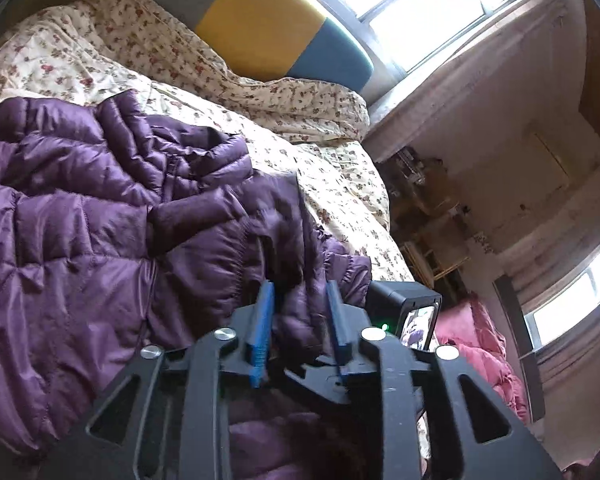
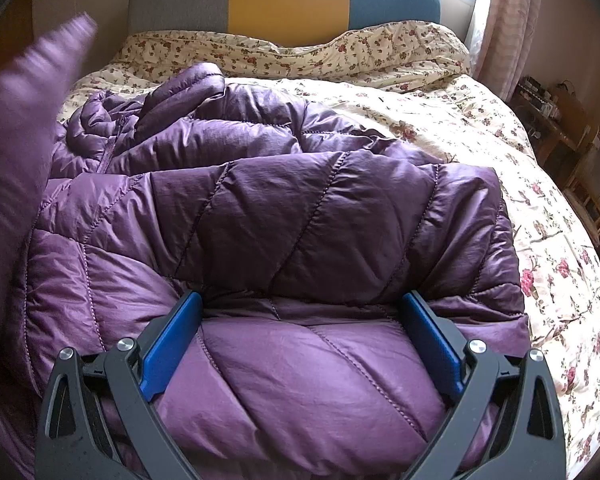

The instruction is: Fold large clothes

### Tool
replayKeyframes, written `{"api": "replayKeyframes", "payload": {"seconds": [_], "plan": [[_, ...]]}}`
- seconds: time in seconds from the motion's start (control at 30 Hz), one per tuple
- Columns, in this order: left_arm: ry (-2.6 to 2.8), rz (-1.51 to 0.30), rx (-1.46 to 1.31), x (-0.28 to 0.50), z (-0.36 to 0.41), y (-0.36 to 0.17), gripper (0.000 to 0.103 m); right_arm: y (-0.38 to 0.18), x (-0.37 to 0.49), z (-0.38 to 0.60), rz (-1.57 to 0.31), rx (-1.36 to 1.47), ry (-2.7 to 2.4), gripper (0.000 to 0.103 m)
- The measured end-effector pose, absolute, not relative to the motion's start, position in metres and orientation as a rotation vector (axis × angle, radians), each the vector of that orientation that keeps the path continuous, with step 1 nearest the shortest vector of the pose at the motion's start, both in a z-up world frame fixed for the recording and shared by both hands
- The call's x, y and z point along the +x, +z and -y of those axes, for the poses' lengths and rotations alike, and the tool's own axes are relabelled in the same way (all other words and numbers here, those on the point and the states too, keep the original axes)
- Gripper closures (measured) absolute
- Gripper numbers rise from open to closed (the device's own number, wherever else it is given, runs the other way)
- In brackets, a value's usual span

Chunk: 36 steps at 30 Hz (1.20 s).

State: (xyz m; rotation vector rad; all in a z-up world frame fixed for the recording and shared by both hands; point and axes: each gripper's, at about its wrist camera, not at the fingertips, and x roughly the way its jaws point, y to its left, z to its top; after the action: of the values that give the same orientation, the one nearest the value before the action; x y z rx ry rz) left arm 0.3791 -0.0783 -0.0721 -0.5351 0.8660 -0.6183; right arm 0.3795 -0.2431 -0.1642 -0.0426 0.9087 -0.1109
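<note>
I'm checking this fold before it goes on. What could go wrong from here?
1. The puffy purple jacket may spring back open; the right claw straddles it with its jaws wide, pinning nothing.
2. The left claw has jacket fabric between its parted fingers and could drag the fold askew when pulled away.

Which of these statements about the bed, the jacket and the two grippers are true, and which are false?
1. The jacket is purple and quilted. True.
2. The jacket lies on a plain white sheet. False: the bedding is cream with a flower print.
3. The right gripper is open. True.
4. The headboard is all grey. False: it is grey, yellow and blue.
5. The left gripper is open. True.
</note>
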Motion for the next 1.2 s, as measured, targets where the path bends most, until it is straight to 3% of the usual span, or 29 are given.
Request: {"api": "replayKeyframes", "payload": {"seconds": [0.03,0.17,0.27,0.47,0.7,1.0,1.03,1.07,1.17,1.2], "plan": [[-0.616,-0.861,-0.539,0.375,0.073,-0.071,0.059,-0.164,0.38,0.243,-0.909,-0.044,-0.112,0.004],[-0.574,-0.821,-0.517,0.36,0.05,-0.064,0.059,-0.162,0.38,0.24,-0.905,-0.052,-0.118,0.007],[-0.494,-0.787,-0.483,0.342,0.025,-0.06,0.059,-0.154,0.376,0.239,-0.882,-0.054,-0.125,0.02],[-0.398,-0.756,-0.47,0.322,-0.021,-0.058,0.059,-0.136,0.364,0.243,-0.856,-0.072,-0.152,0.034],[-0.294,-0.707,-0.515,0.31,-0.062,-0.052,0.059,-0.104,0.353,0.257,-0.803,0.081,-0.132,0.036],[-0.226,-0.681,-0.535,0.303,-0.097,-0.049,0.059,-0.113,0.377,0.209,-0.933,0.225,0.106,0.036],[-0.221,-0.679,-0.539,0.302,-0.1,-0.05,0.059,-0.117,0.379,0.203,-0.951,0.213,0.111,0.048],[-0.211,-0.676,-0.542,0.302,-0.105,-0.05,0.059,-0.121,0.38,0.198,-0.965,0.204,0.119,0.071],[-0.184,-0.666,-0.554,0.301,-0.117,-0.05,0.059,-0.122,0.382,0.19,-0.956,0.149,0.101,0.094],[-0.172,-0.661,-0.554,0.301,-0.121,-0.049,0.059,-0.121,0.381,0.191,-0.942,0.134,0.088,0.096]]}}
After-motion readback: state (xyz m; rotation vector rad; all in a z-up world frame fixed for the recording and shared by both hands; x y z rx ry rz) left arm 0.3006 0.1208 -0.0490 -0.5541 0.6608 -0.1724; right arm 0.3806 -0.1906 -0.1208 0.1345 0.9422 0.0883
